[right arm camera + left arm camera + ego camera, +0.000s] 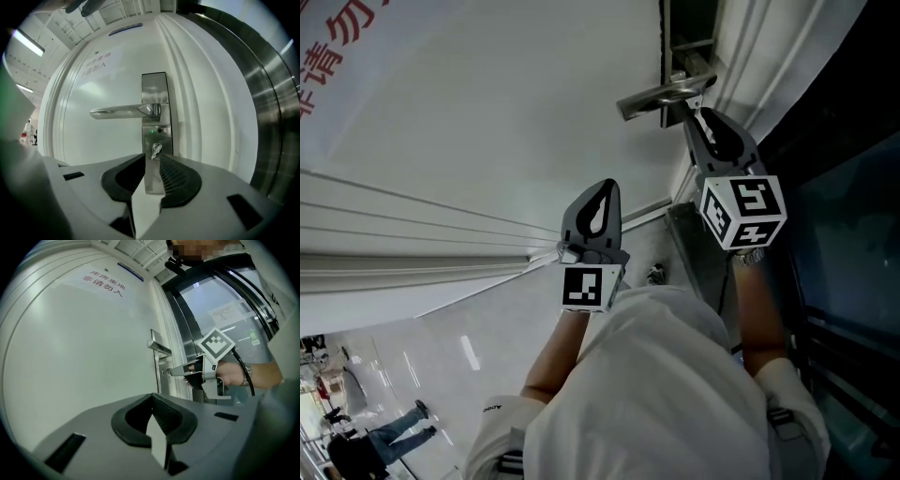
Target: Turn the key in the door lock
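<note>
A small silver key sticks out of the cylinder at the foot of the steel lock plate, tilted off upright, under a green light. The lever handle points left above it. My right gripper is level and right in front of the key, open, its ribbed pads apart with the key just beyond the tips and untouched. In the left gripper view the right gripper points at the lock under the handle. My left gripper hovers shut and empty before the white door, left of the lock.
A steel door frame and dark glass panel stand right of the lock. Red characters are printed high on the door. Far off on the glossy floor, people stand in a hall.
</note>
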Demonstrator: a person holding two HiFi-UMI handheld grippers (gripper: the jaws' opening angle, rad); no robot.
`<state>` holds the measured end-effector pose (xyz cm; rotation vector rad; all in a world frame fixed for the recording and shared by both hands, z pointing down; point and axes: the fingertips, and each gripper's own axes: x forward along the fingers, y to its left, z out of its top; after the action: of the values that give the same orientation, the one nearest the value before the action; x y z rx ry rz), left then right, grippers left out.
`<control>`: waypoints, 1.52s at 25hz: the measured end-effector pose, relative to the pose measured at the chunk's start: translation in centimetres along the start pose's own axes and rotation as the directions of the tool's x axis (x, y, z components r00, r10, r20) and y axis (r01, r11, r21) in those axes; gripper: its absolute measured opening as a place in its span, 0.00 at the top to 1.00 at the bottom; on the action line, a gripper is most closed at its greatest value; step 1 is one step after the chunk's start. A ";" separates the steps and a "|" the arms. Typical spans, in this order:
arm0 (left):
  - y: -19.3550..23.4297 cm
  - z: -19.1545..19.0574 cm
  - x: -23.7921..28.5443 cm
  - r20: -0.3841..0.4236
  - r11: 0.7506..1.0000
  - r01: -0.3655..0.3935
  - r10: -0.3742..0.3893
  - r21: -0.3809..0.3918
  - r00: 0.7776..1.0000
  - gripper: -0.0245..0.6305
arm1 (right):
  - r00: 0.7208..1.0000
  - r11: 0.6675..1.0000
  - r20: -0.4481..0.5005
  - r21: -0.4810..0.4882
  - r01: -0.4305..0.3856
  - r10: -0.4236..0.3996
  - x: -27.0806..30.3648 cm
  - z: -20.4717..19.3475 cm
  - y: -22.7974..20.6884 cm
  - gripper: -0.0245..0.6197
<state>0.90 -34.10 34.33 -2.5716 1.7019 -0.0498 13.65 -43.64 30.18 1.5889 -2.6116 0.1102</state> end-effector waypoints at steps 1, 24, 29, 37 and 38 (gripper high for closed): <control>0.1 0.0 0.0 -0.001 1.000 -0.001 0.001 0.003 1.000 0.95 | 1.000 1.000 0.011 -0.008 0.005 -0.005 0.3 0.3 -0.1 0.85; 0.8 -0.4 -0.6 -0.006 1.000 0.008 -0.008 0.012 1.000 0.95 | 0.985 0.917 -0.010 -0.367 0.157 -0.172 1.5 1.6 -0.4 0.89; 0.8 -0.3 -0.6 0.007 1.000 -0.004 0.004 -0.005 1.000 0.95 | 0.984 0.874 -0.030 -0.465 0.141 -0.175 1.7 1.4 -0.2 0.88; 0.6 -0.4 -1.1 -0.008 1.000 -0.015 0.015 0.010 1.000 0.95 | 0.999 0.999 -0.028 0.024 0.040 -0.039 1.6 1.3 -1.1 0.93; 0.6 -0.4 -1.1 -0.007 1.000 -0.017 0.018 0.010 1.000 0.95 | 1.000 0.992 -0.019 0.126 0.016 -0.014 1.6 1.3 -1.3 0.94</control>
<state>-0.15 -33.32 34.73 -2.5526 1.7221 -0.0668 14.05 -45.79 29.05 1.6379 -2.6265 0.2929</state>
